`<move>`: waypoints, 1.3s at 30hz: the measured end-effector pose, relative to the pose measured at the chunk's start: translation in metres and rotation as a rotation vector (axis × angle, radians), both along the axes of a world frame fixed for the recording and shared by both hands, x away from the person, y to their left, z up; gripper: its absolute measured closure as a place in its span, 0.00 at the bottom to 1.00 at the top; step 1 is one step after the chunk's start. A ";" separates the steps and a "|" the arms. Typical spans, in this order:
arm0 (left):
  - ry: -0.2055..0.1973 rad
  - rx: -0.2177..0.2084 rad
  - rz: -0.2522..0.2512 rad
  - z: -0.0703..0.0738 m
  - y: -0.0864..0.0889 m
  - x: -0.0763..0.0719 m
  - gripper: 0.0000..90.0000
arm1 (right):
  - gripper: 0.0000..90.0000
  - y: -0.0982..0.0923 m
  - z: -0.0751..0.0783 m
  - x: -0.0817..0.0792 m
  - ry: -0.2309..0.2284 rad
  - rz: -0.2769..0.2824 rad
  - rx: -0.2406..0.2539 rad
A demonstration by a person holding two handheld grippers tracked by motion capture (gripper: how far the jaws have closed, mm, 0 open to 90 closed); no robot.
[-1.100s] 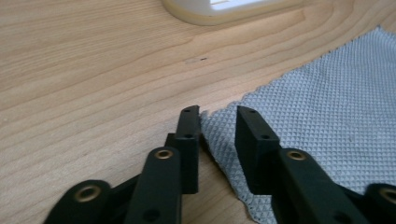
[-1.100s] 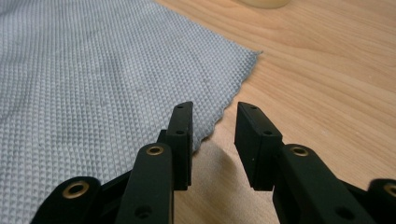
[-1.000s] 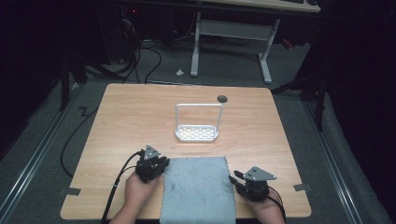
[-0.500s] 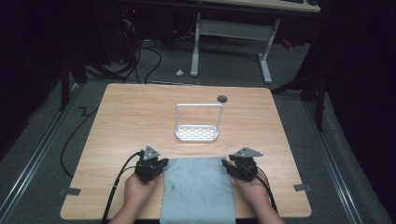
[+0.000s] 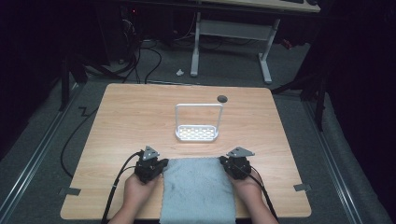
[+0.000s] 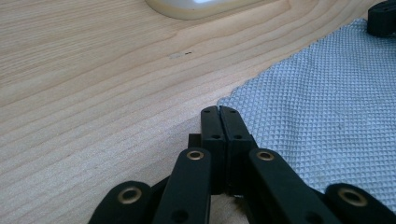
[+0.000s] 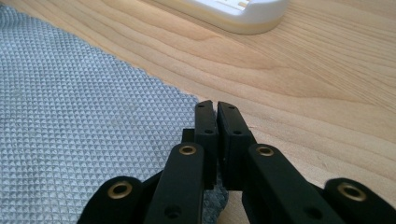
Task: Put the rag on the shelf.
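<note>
Light wooden rectangular table [image 5: 121, 121] carried a grey waffle-textured cloth [image 5: 196, 193] lying flat at the 6 o'clock edge, its near end running over the table's front edge.

Left gripper [image 5: 150, 169] sat at the cloth's far-left corner, roughly 9 o'clock of the cloth, held by the person's left hand [image 5: 137, 191]. In the left gripper view the jaws of the left gripper [image 6: 219, 111] were pressed together, no gap visible, tips right at the cloth [image 6: 327, 116] corner. Whether any fabric was pinched between them: cannot tell.

Right gripper [image 5: 237, 165] sat at the cloth's far-right corner, about 3 o'clock of the cloth, held by the right hand [image 5: 246, 189]. In the right gripper view the jaws of the right gripper [image 7: 216, 106] were nearly together, a thin slit between them, tips at the edge of the cloth [image 7: 70, 130]. Cloth ran under the linkage; grip on it not clear.

White perforated plastic tray with a tall wire loop handle [image 5: 197, 133] stood upright at 12 o'clock of the cloth, near table centre, apart from the cloth. Small dark round hole [image 5: 222, 98] in the tabletop sat at 1 o'clock of the tray, near the far edge.
</note>
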State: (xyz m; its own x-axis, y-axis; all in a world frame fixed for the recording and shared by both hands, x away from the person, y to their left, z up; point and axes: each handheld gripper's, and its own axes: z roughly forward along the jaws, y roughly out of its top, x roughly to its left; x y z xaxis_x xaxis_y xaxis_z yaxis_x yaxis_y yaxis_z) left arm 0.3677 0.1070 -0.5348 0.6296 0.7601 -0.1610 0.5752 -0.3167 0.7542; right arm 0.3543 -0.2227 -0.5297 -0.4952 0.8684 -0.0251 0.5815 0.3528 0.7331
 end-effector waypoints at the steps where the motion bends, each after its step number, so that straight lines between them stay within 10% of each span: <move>1: -0.003 0.002 0.002 0.000 0.000 0.000 0.99 | 0.99 0.000 0.000 0.000 -0.002 0.003 -0.002; 26: -0.290 -0.143 0.005 0.045 0.006 -0.034 1.00 | 0.99 -0.016 0.043 -0.037 -0.265 0.012 0.164; 39: -0.354 -0.216 0.025 0.084 0.011 -0.032 1.00 | 0.99 -0.013 0.081 -0.041 -0.386 0.032 0.223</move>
